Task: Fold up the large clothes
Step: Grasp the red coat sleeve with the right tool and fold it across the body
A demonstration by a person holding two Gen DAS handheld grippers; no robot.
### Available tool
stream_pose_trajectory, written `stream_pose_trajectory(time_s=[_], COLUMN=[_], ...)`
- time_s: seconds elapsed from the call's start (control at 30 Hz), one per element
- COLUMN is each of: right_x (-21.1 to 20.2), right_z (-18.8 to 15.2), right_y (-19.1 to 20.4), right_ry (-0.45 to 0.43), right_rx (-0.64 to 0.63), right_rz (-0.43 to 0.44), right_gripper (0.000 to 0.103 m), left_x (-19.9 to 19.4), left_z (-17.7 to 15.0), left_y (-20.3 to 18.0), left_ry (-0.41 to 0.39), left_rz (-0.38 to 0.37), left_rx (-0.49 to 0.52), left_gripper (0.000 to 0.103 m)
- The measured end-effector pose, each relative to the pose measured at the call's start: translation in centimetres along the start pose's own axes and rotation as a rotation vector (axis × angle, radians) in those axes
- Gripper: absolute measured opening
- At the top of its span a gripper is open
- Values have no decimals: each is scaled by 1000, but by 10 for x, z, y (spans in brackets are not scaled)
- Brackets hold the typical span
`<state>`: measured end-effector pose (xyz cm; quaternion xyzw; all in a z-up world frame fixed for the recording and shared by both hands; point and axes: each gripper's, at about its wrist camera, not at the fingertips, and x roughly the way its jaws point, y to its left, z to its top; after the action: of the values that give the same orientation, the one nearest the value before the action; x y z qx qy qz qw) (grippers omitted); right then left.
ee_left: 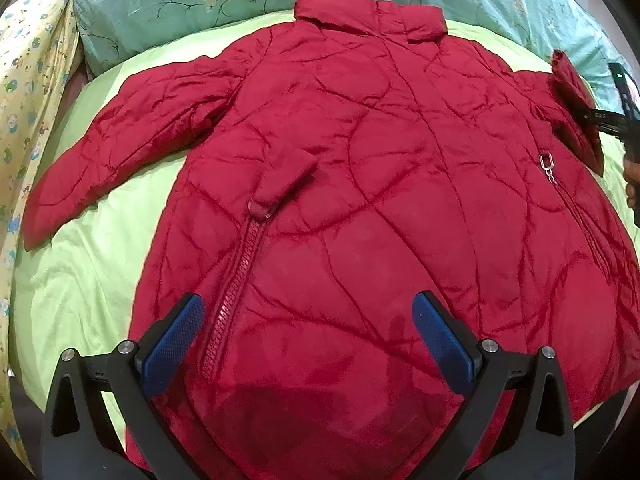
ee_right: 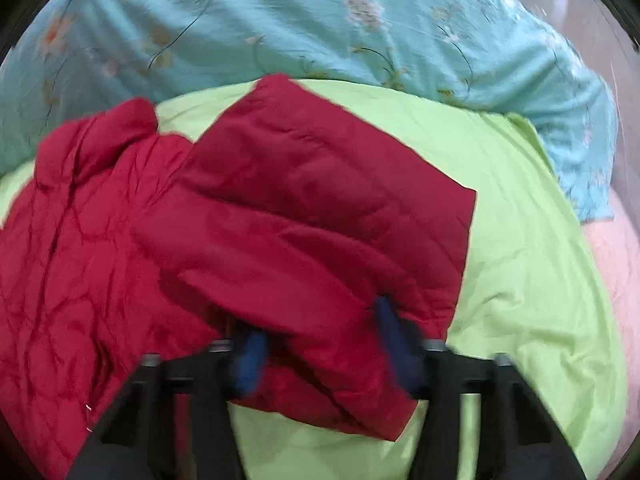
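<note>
The red coat (ee_left: 360,200) lies spread front-up on the green sheet (ee_left: 100,272) of the bed, ready for folding. The left tongs (ee_left: 308,344) hover apart over its hem, holding nothing. The right tongs (ee_right: 320,352) clamp the sleeve (ee_right: 320,220), lifted, probably to fold it across the body.

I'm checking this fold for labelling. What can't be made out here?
- Right tool grip on the sleeve: right wrist view, motion blur.
- Jacket hem: left wrist view, behind the left tool, cut by the bottom edge.
- Zip pull: too small.
</note>
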<state>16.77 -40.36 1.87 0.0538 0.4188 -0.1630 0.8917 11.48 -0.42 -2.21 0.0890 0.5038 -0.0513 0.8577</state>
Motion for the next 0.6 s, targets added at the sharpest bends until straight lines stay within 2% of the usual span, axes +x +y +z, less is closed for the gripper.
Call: stream_pose_trajectory(time_s=[0.07,0.3,0.43,0.6], right_x=[-11,-50,-61,-60], right_z=[1,2,3,-1], right_y=[2,52,98,159], right_ry=[-23,-75,-74,-52], right_rx=[8,-40,-77,-144], right_rz=[27,205,355,467], right_gripper=[20,16,16,15], left_x=[2,3,-1,3], left_z=[4,16,20,24], left_y=[2,-1,3,21], left_ry=[-2,-14,-28,-10], left_rz=[-7,-54,-96,-182], left_rx=[-8,-23,-34,-106], left_gripper=[103,103,103,103])
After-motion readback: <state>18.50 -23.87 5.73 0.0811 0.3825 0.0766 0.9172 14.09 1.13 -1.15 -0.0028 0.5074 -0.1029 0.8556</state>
